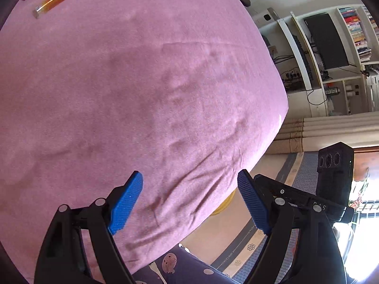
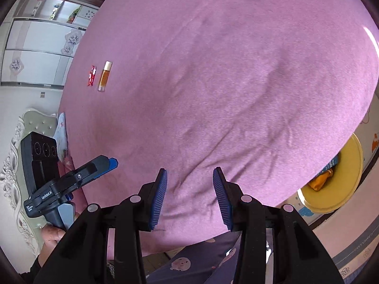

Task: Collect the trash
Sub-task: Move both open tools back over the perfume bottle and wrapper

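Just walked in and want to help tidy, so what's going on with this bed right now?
A person holds a two-finger gripper in each hand over a pink bed sheet. The left gripper and the right gripper are both open and hold nothing. A red wrapper and a small amber bottle lie side by side on the sheet, untouched. A yellow bin with some trash in it stands on the floor beside the bed.
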